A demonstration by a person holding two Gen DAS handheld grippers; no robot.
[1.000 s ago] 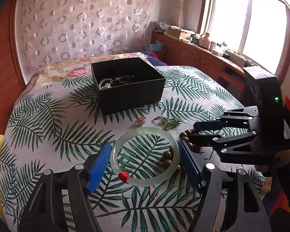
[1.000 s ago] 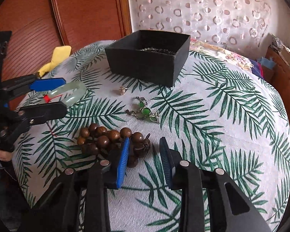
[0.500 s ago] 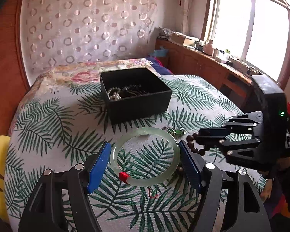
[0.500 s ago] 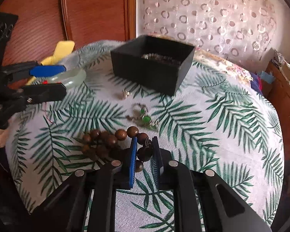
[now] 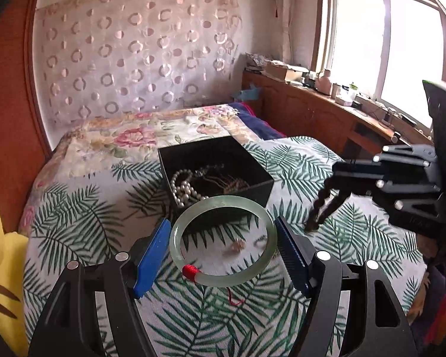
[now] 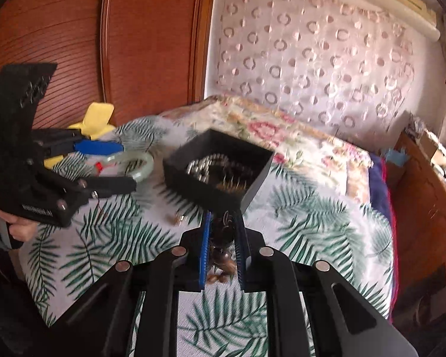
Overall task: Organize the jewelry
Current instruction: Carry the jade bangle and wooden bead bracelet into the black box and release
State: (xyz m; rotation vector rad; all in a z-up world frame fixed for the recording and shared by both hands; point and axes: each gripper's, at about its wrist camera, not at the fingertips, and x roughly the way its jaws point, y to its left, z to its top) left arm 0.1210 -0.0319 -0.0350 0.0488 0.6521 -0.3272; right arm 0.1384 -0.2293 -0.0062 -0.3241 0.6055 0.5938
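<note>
My left gripper [image 5: 223, 245] is shut on a pale green jade bangle [image 5: 227, 281] with a red thread wrap, held flat between its blue pads above the leaf-print cloth. My right gripper [image 6: 223, 229] is shut on a brown wooden bead bracelet [image 6: 221, 233]. From the left wrist view the beads [image 5: 321, 208] dangle below the right gripper [image 5: 337, 175], off the cloth. The open black box [image 5: 199, 144] just beyond both grippers holds pearls and chains. A small ring [image 5: 236, 245] lies on the cloth under the bangle. In the right wrist view the left gripper [image 6: 119, 163] and bangle [image 6: 144, 165] hang left of the box [image 6: 205, 192].
A yellow plush toy [image 5: 3, 267] lies at the cloth's left edge by a wooden panel. A floral blanket [image 5: 139, 136] is behind the box. A wooden sideboard [image 5: 312, 110] with clutter runs under the window on the right. A person's hand [image 6: 17, 229] grips the left handle.
The right gripper closed on the wooden beads and lifted them off the cloth. The left gripper rose with the bangle. Both now sit higher and nearer the box.
</note>
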